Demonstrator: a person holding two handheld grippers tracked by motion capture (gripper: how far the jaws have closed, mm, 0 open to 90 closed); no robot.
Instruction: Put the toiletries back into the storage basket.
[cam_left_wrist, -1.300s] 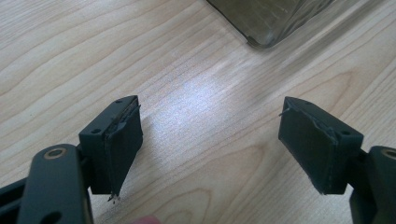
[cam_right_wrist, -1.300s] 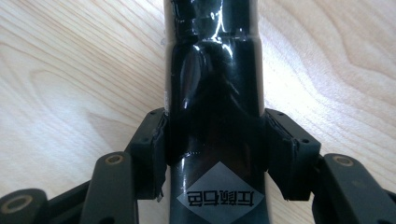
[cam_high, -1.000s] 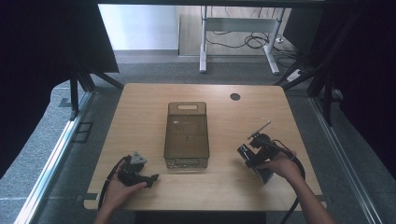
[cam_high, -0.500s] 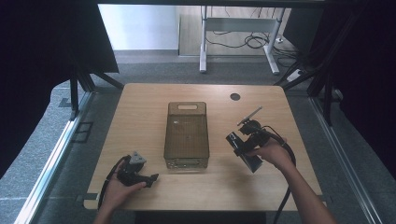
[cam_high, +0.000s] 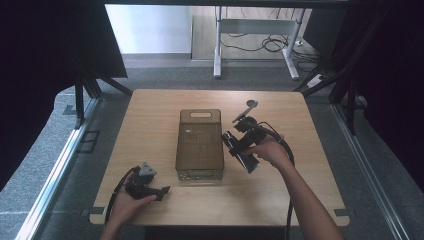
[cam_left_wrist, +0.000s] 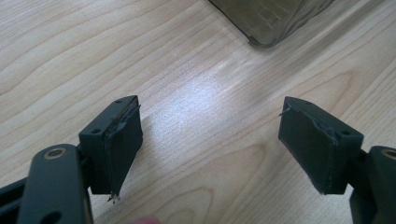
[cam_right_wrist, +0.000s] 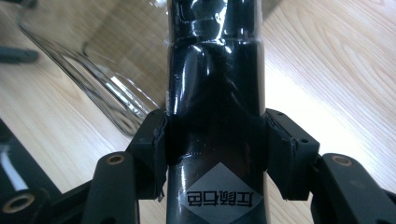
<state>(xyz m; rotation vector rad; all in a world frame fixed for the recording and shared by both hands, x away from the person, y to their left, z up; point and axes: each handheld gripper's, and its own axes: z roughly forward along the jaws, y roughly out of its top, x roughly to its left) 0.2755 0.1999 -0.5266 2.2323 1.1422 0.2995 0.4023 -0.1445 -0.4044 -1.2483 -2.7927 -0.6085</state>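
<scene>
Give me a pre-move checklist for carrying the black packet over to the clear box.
1. Right gripper clamped on the black packet: ok, both pads press its sides.
2. Packet lifted off the table: ok in the high view.
3. Clear box upright, long side toward the packet: ok.
4. Box lid open: cannot tell; a handle slot shows at its far end.
5. Left gripper open and apart from the box: ok, bare wood between its jaws.

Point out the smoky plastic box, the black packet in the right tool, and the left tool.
smoky plastic box (cam_high: 199, 145), high view, middle of its lid.
black packet (cam_right_wrist: 215, 93), right gripper view, glossy front between the pads.
left tool (cam_left_wrist: 210, 149), left gripper view, midway between its open tips.
</scene>
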